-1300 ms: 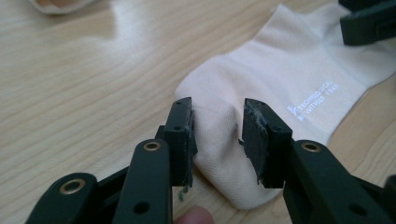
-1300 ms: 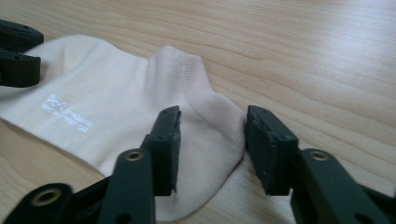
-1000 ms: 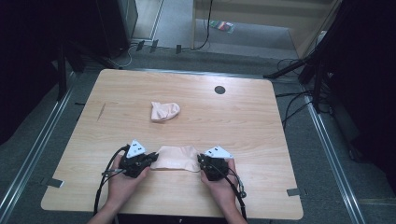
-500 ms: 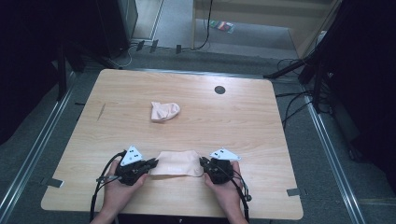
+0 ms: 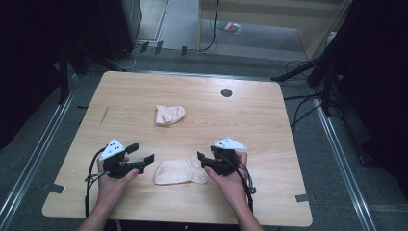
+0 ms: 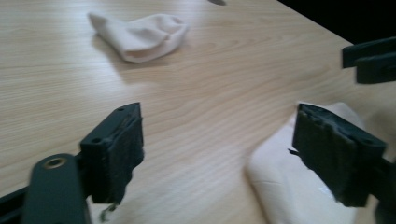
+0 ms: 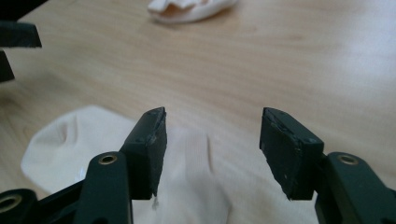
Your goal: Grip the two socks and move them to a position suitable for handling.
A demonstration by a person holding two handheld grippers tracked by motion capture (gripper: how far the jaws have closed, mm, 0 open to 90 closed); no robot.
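High view: near sock (image 5: 180, 172) lies flat at the table's (image 5: 288, 144) 6 o'clock edge, apparently just laid out, left gripper (image 5: 143, 160) at its 9 and right gripper (image 5: 202, 159) at its 3, both jaws just opened, nothing between them.

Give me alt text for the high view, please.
Two hand-held grippers, the left gripper and the right gripper, sit open on either side of a flat pale pink sock near the wooden table's front edge. A second, bunched sock lies mid-table.
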